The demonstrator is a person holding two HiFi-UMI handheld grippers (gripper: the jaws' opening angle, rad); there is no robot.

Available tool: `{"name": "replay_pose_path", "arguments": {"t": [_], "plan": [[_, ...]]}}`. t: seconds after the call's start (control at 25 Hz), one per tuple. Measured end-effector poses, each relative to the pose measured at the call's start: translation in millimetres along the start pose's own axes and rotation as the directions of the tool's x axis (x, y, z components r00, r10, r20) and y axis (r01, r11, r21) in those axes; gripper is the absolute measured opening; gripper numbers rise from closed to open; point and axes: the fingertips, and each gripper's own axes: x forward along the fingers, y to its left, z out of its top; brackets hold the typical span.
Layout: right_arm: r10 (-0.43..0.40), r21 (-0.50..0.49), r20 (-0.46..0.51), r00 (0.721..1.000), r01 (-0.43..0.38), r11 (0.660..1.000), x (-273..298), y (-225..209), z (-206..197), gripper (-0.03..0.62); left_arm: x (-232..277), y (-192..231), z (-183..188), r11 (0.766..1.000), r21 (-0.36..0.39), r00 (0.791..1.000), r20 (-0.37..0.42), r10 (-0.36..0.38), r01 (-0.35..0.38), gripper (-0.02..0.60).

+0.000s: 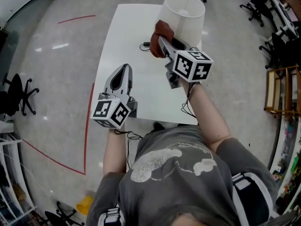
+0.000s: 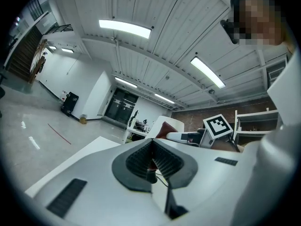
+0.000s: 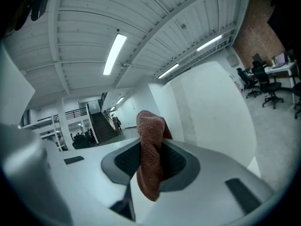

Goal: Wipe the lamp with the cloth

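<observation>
right gripper (image 1: 162,41): jaws clamped on the cloth, raised to the lamp
left gripper (image 1: 124,69): jaws pressed together, ribbed pads meeting, nothing between them; it hangs low over the table's left part, well apart from the lamp
cloth (image 3: 150,166): rust-brown knit or terry, bunched; a fold sticks up past the jaw tips and a tail hangs below them
cloth handling: soft, light and limp, so it drapes where it is not backed. The mid-bunch grip looks secure, and the free fold should be the wiping face
lamp (image 1: 185,14): stands at the far end of the white table (image 1: 123,46); the white tapered drum shade is matte, open on top and thin-walled
lamp base: hidden under the shade, so I cannot tell its shape
cloth vs shade: at the shade's lower left side, touching or just beside it; contact not certain
lamp handling: probably light and top-heavy, and a thin shade will likely dent or rock under side load. Light strokes along the wall; the free gripper could steady it low on the rim, not mid-wall
cord (image 1: 145,45): a thin dark lead with a small block lies on the table left of the lamp; a snag risk
step: judged at the start of wiping the shade's side
</observation>
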Motion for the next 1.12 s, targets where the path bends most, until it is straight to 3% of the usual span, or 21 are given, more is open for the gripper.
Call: {"name": "replay_pose_path", "arguments": {"t": [0.28, 0.52, 0.64, 0.8, 1.12], "plan": [[-0.001, -0.020, -0.092, 0.996, -0.001, 1.000, -14.9, -11.5, -53.8, 0.097, -28.1, 3.8, -23.5, 0.996, -0.042, 0.997, -0.011, 0.074, -0.074, 0.008], [-0.001, -0.064, -0.189, 0.982, -0.012, 0.998, -34.9, -24.9, -90.5, 0.097, -26.3, -3.8, -46.1, 0.993, -0.073, 0.995, -0.042, 0.088, -0.091, 0.008], [0.032, -0.125, -0.175, 0.984, -0.054, 0.991, -49.0, -13.5, -69.0, 0.097, -14.6, -15.4, -43.1, 0.994, -0.069, 0.996, -0.031, 0.080, -0.082, 0.008], [0.137, -0.159, -0.097, 0.986, -0.151, 0.976, -68.0, -8.8, -15.8, 0.097, 12.1, -43.9, -25.6, 0.998, -0.029, 0.998, 0.014, 0.062, -0.061, 0.008], [0.291, -0.215, -0.010, 0.957, -0.287, 0.933, -76.6, -18.2, 71.0, 0.097, 49.0, -93.3, 11.1, 0.996, 0.026, 0.991, 0.105, 0.087, -0.090, 0.008]]}}
